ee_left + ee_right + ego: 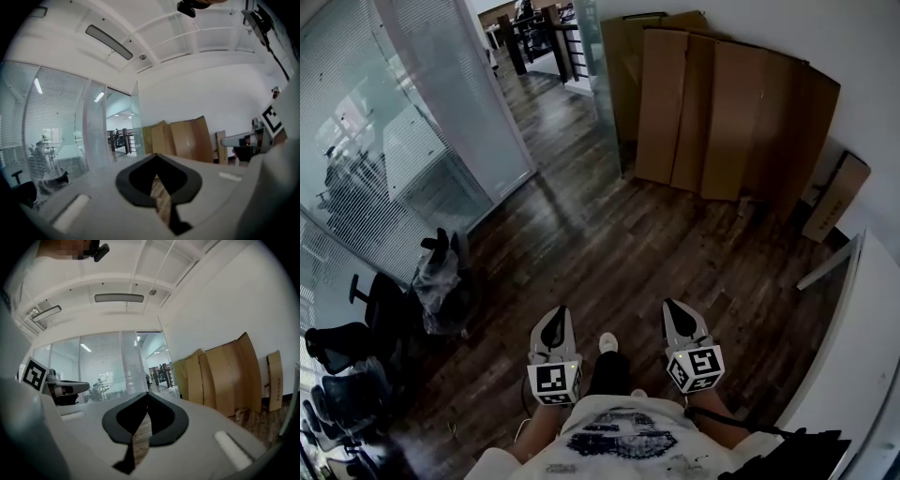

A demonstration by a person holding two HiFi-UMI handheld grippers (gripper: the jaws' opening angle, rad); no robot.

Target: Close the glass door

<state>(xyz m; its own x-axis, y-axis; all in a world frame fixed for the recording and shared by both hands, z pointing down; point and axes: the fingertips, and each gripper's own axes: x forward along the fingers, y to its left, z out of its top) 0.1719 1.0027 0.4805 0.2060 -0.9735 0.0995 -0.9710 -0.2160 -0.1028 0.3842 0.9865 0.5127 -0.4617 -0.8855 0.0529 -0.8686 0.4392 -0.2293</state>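
Glass door (459,103) stood open, well ahead. L gripper (556,319), R gripper (675,314) jaws together, empty; needed approach, push nr free edge.

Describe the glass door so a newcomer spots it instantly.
Follow the glass wall with blinds on the left toward the doorway. The glass door is the tall frosted panel beside that opening, paler than the see-through wall and opposite the brown cardboard sheets.
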